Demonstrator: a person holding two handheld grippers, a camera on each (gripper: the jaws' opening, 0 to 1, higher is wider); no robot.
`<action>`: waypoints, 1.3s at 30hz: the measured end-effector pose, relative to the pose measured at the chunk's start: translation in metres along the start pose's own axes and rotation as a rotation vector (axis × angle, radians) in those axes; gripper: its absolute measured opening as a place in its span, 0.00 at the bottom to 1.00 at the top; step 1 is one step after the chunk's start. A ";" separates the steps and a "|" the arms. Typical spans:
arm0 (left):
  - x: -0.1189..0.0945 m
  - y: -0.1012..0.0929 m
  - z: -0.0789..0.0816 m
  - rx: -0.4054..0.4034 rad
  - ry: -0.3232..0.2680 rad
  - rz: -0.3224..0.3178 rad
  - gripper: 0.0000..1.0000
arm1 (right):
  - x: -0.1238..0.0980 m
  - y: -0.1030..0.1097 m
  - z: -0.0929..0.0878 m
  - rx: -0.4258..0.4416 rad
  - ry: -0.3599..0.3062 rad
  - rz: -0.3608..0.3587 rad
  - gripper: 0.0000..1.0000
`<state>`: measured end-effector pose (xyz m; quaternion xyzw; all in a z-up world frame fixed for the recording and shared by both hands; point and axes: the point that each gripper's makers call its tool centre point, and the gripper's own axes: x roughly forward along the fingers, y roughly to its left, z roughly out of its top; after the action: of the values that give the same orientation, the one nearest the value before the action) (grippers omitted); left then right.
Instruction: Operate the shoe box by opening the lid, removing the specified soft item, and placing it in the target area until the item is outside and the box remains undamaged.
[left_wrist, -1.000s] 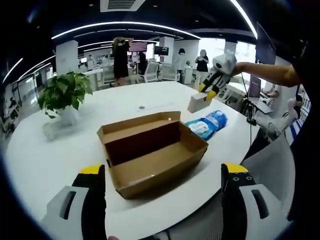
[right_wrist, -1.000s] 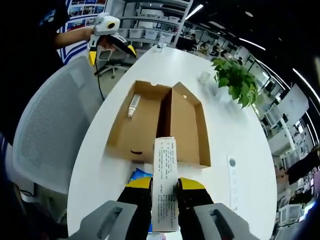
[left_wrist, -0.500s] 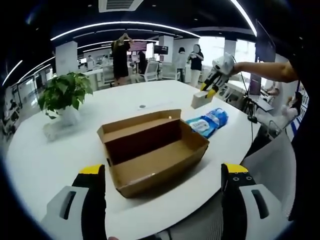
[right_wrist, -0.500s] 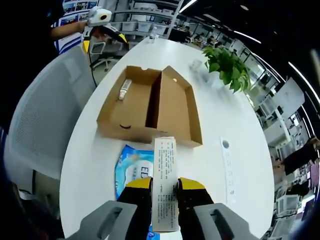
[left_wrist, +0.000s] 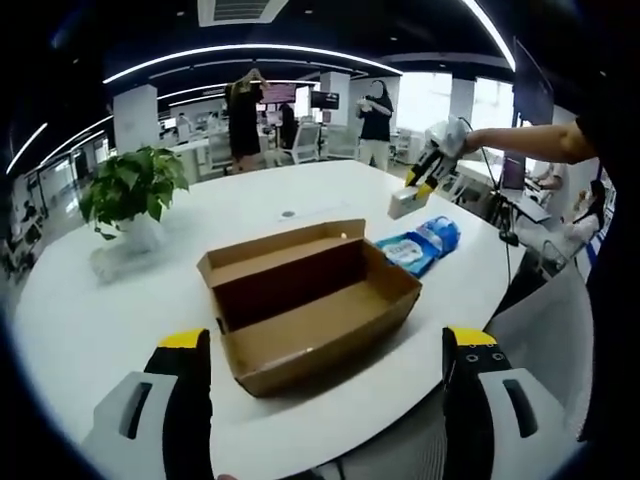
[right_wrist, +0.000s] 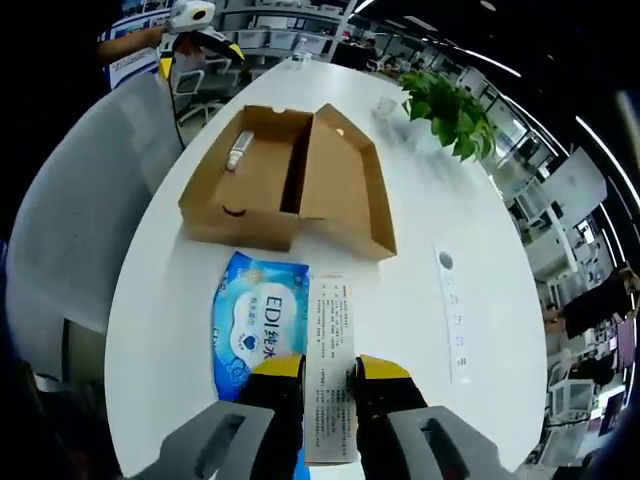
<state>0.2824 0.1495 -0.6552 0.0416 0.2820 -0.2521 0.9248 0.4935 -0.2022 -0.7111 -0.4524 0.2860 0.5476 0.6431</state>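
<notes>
White round table (left_wrist: 300, 195) — open-plan office (left_wrist: 300, 105) behind it

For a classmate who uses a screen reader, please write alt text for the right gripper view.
The right gripper holds a slim white printed box above a round white table. Beneath it lies a blue wet-wipes pack; beyond sits an open cardboard shoe box with a small tube inside, and a potted plant farther back.
</notes>
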 end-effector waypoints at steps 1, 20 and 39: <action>0.000 0.001 0.000 -0.003 0.001 0.003 1.00 | 0.001 0.000 -0.002 0.002 0.003 0.000 0.15; 0.005 0.002 -0.004 -0.001 0.016 0.019 0.99 | 0.016 -0.014 -0.063 0.059 0.078 -0.007 0.15; 0.008 0.004 -0.012 0.000 0.062 0.033 0.99 | 0.040 -0.011 -0.106 0.037 0.163 0.055 0.15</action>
<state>0.2843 0.1522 -0.6700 0.0542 0.3099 -0.2353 0.9196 0.5268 -0.2791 -0.7882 -0.4755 0.3597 0.5211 0.6108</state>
